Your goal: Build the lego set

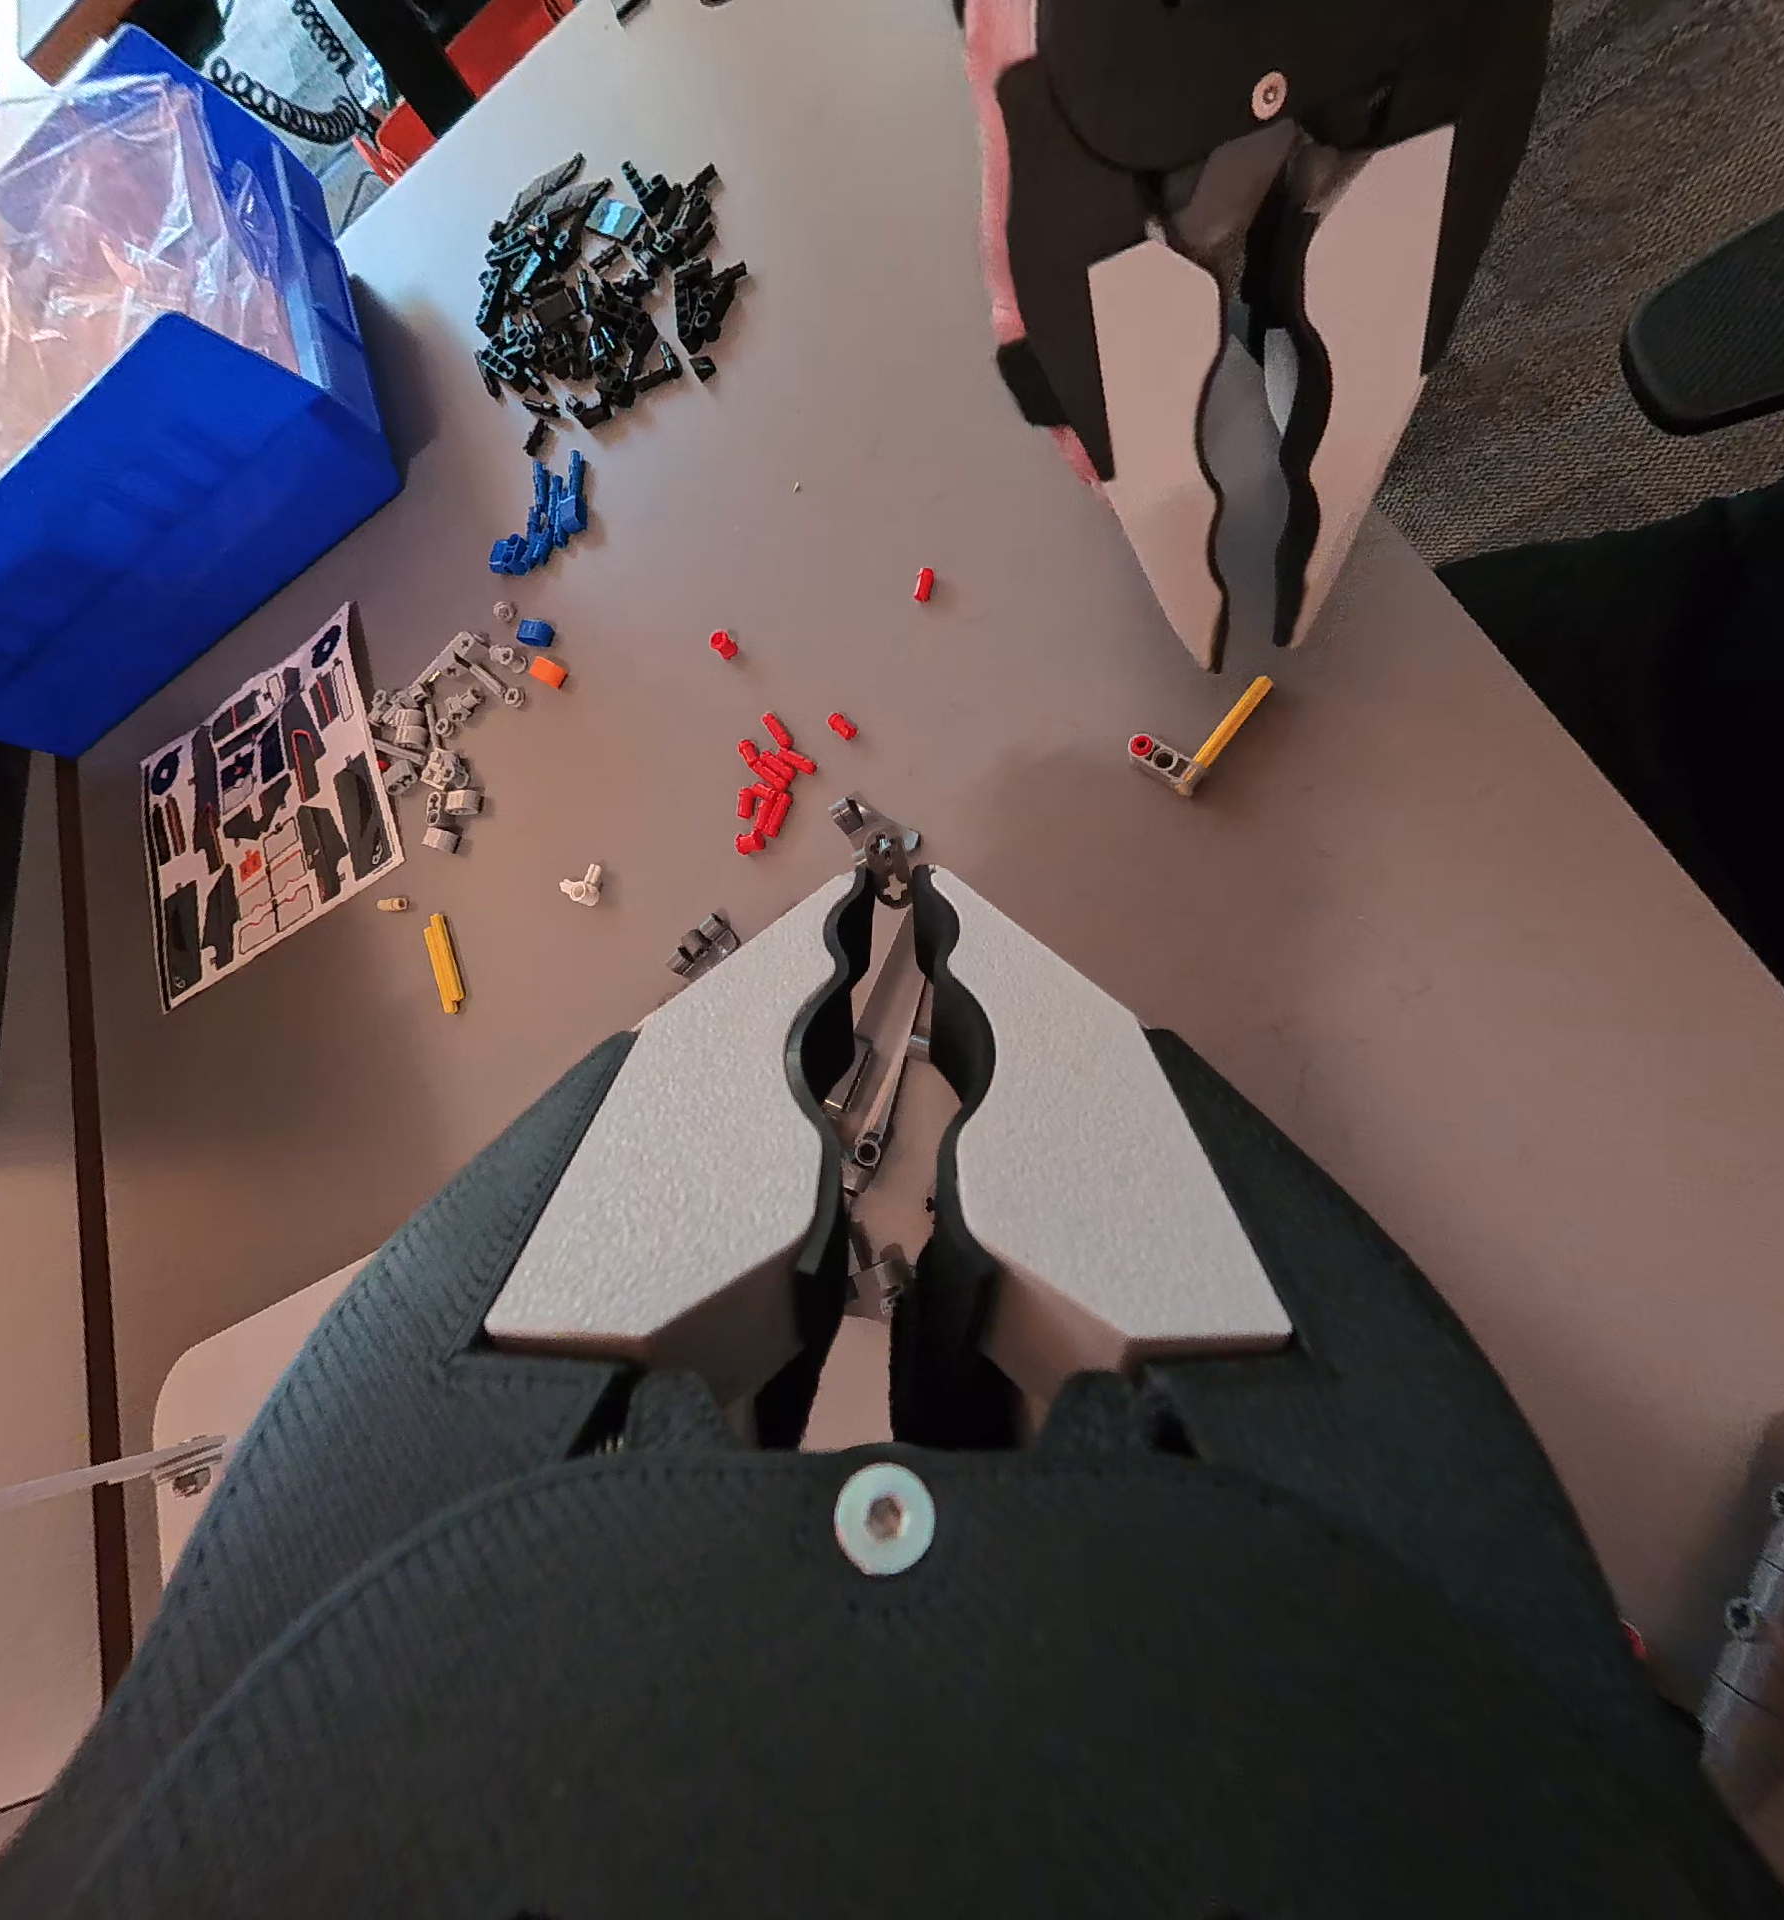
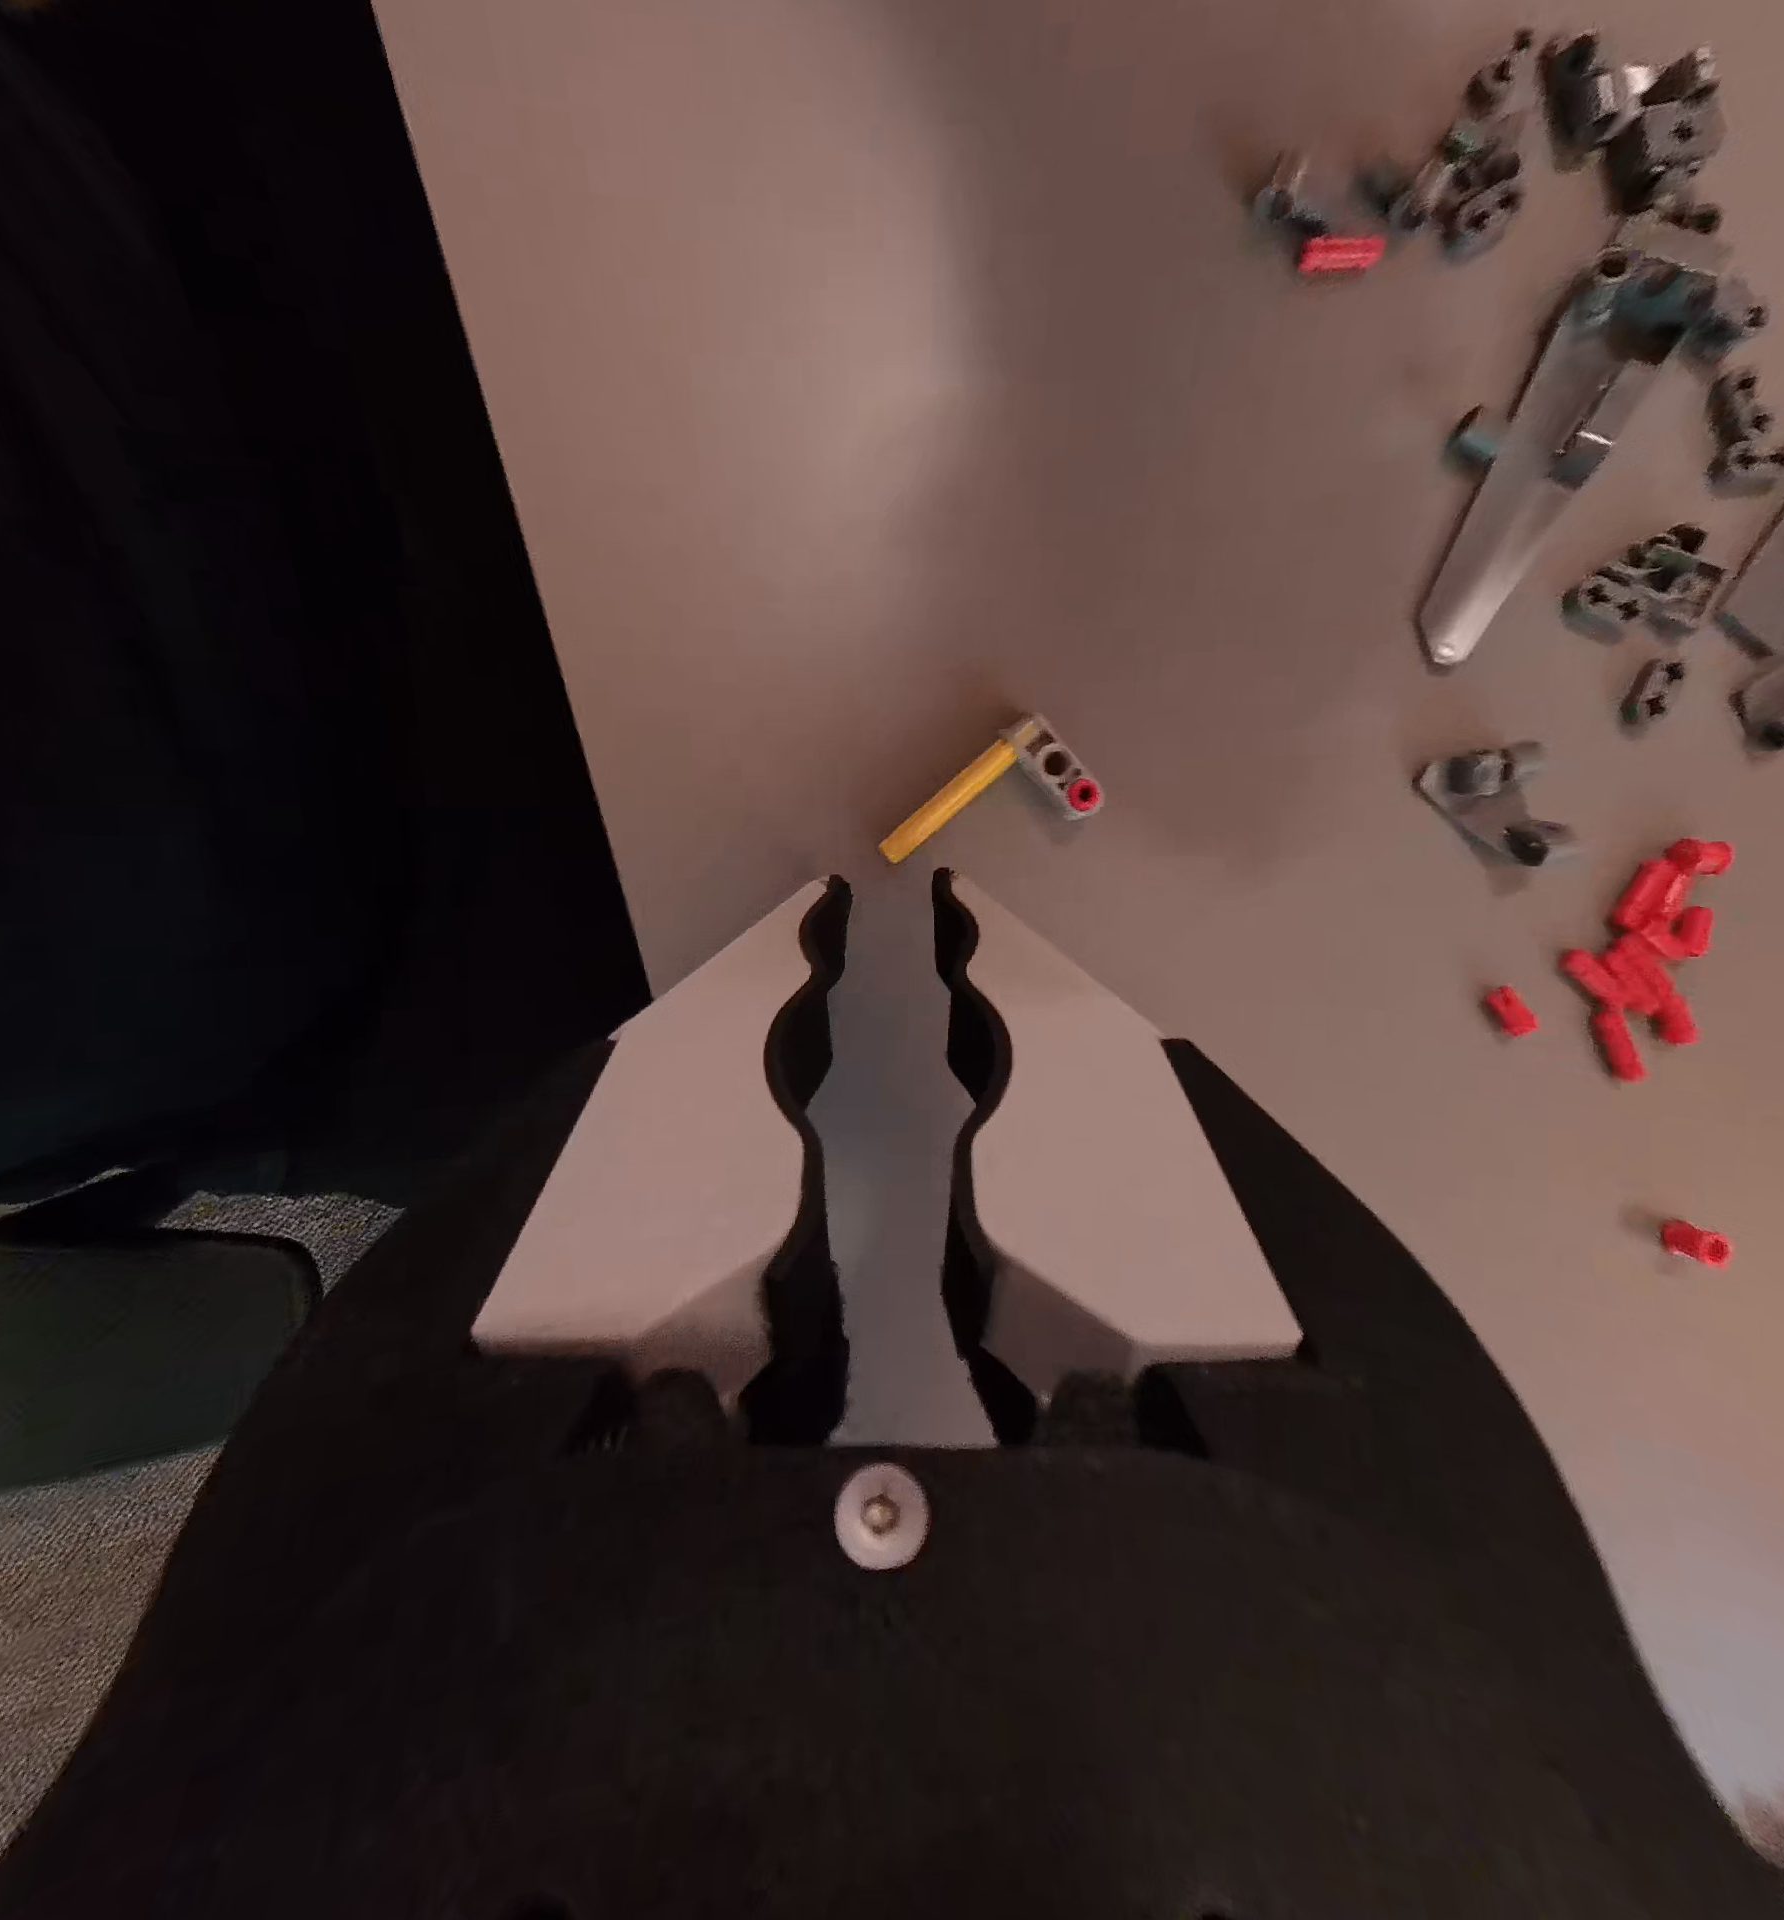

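My left gripper (image 1: 890, 883) hovers over the grey table (image 1: 1075, 520), shut on a small dark grey two-hole connector (image 1: 886, 854) pinched at its fingertips. A silver blade piece (image 1: 893, 1023) lies on the table below its fingers. My right gripper (image 2: 890, 883) is open and empty. Its tips are just short of the free end of a yellow axle (image 2: 955, 800), which is stuck into a short grey beam with a red pin (image 2: 1062, 777). In the left wrist view the right gripper (image 1: 1249, 639) points down at that axle (image 1: 1231, 727), close to the table's right edge.
Red pins (image 1: 774, 779) lie ahead of the left gripper. Farther left are light grey parts (image 1: 431, 738), a sticker sheet (image 1: 264, 810), yellow axles (image 1: 441, 961), blue parts (image 1: 545, 520), a black pile (image 1: 607, 291) and a blue bin (image 1: 171, 499). Dark grey parts (image 2: 1646, 145) lie at the right. My hands' fingertips stand some 15 cm from each other. The silver blade piece (image 1: 893, 1023) is about 11 cm from my left fingertips. It turns up in the right wrist view (image 2: 1507, 501) as well.
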